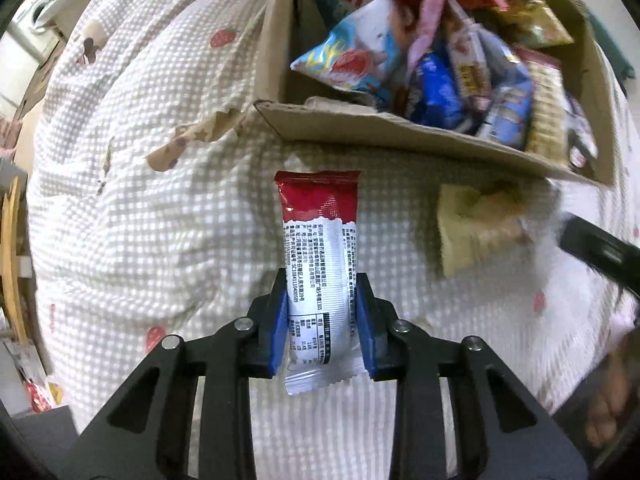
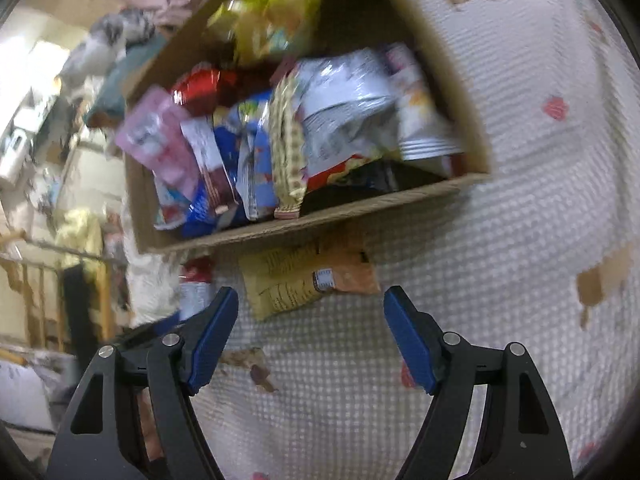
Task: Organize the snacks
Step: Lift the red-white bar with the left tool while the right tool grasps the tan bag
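Note:
My left gripper (image 1: 323,280) is shut on a red-and-white snack bar (image 1: 320,240); its blue pads press the wrapper's two sides over the checked bedspread. The bar's red end points toward a cardboard box (image 1: 380,128) crammed with several snack packets. A yellow-orange packet (image 1: 476,224) lies flat on the bedspread just below the box's front wall. In the right wrist view that packet (image 2: 288,280) lies right ahead of my right gripper (image 2: 311,294), which stands open with nothing between its fingers. The box (image 2: 320,220) sits beyond it, and the bar (image 2: 196,284) shows blurred at the left.
The white checked bedspread (image 1: 160,220) with strawberry prints covers the whole surface. A black gripper part (image 1: 600,248) and a hand (image 1: 608,408) come in from the right of the left wrist view. Cluttered furniture (image 2: 48,160) stands beyond the bed's edge.

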Demonstrator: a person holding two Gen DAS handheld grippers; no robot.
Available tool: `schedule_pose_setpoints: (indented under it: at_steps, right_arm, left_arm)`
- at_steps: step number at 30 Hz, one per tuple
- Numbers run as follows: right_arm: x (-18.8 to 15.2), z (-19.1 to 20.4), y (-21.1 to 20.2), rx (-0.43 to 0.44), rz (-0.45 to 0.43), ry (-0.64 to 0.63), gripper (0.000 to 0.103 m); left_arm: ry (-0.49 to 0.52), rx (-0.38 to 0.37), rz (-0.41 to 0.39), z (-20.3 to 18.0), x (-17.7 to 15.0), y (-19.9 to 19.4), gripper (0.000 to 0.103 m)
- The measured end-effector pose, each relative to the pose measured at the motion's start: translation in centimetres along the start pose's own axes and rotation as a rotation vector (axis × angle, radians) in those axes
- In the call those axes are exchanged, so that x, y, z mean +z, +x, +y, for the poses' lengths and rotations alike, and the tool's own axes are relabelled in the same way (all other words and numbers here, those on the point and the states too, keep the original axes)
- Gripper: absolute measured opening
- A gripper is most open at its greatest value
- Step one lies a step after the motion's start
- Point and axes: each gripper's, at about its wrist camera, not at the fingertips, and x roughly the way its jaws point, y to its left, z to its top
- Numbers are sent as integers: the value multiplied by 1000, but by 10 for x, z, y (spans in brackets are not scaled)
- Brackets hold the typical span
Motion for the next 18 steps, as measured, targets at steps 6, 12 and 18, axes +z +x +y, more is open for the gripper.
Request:
schedule_pose_setpoints:
  at_steps: [6, 12, 18]
  right_arm:
    - [18, 7, 34, -119, 34, -93, 79]
    - [16, 17, 56, -117, 59, -163, 75]
    - [9, 17, 62, -122, 70, -180, 75]
  left_arm:
    - [58, -16, -94, 12, -16, -56, 26]
    - [10, 8, -157, 25, -21, -56, 26]
    - [19, 27, -168, 10, -1, -50, 26]
